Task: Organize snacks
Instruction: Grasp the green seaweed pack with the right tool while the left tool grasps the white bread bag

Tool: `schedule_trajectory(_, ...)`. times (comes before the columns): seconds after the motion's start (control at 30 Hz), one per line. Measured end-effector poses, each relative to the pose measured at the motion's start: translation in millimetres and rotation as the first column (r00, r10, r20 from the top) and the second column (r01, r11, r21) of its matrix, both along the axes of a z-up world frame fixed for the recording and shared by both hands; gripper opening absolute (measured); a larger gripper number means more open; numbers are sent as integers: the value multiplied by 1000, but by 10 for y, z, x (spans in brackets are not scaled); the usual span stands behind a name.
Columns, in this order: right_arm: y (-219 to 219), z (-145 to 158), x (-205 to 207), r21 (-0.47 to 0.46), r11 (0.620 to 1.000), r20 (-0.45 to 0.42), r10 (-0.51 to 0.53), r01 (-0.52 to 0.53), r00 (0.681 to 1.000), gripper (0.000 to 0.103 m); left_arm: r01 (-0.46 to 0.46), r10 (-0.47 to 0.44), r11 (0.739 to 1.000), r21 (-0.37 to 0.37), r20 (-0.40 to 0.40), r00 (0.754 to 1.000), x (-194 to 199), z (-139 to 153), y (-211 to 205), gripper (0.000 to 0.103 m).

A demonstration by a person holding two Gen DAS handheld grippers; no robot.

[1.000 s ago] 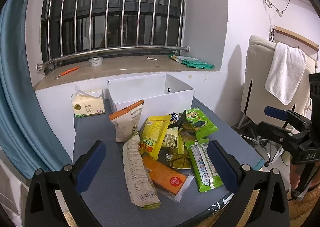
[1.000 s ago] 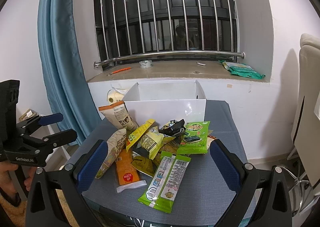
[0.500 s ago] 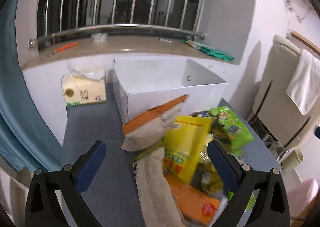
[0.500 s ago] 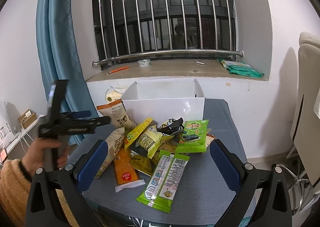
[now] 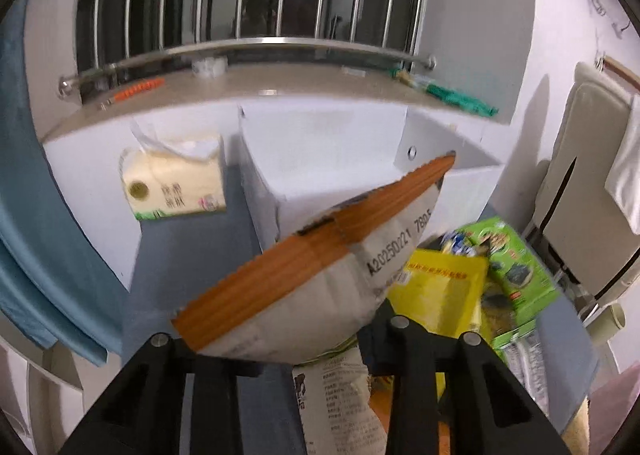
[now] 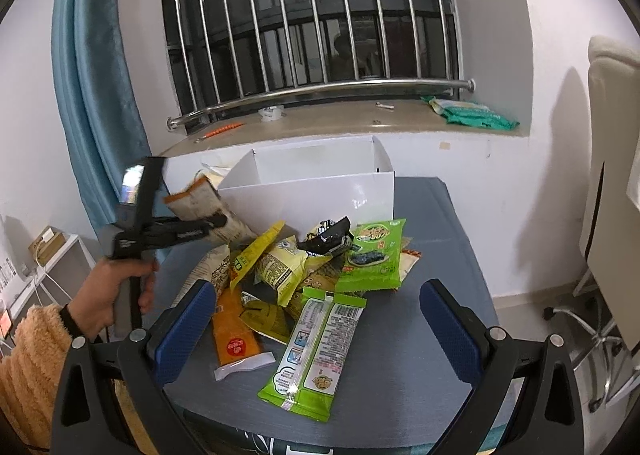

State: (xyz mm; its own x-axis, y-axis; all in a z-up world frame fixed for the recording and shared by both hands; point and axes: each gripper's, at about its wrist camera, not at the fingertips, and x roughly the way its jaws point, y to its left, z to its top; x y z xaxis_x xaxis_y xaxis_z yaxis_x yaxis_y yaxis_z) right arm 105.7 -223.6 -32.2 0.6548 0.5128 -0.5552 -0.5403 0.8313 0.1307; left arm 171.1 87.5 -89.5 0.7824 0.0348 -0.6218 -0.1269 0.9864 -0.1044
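My left gripper is shut on a grey snack bag with an orange top and holds it tilted in front of the open white box. In the right wrist view the same bag sits in the left gripper, just left of the box. My right gripper is open and empty, hovering over the near edge of the grey table. A pile of snacks lies on the table: a long green pack, an orange pack, a yellow bag, a green seaweed pack.
A tissue pack stands left of the box by the wall. The windowsill behind holds a green packet and small items. A blue curtain hangs at the left; a chair stands at the right.
My left gripper has moved in to the table, closed on the orange-topped bag and lifted it toward the white box. My right gripper has held still, open.
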Motion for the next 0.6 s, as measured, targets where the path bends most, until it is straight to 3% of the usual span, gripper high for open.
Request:
schedule_trajectory(0.2, 31, -201, 384, 24, 1000, -91, -9, 11, 996, 103, 27, -24, 999, -23, 146, 989, -456, 474, -20, 37)
schedule_trajectory(0.4, 248, -566, 1060, -109, 991, -144, -95, 79, 985, 103, 60, -58, 998, -2, 229, 972, -914, 773, -133, 37)
schedule_trajectory(0.6, 525, -883, 1487, -234, 966, -185, -151, 106, 971, 98, 66, -61, 998, -13, 241, 969, -1136, 782, -109, 37)
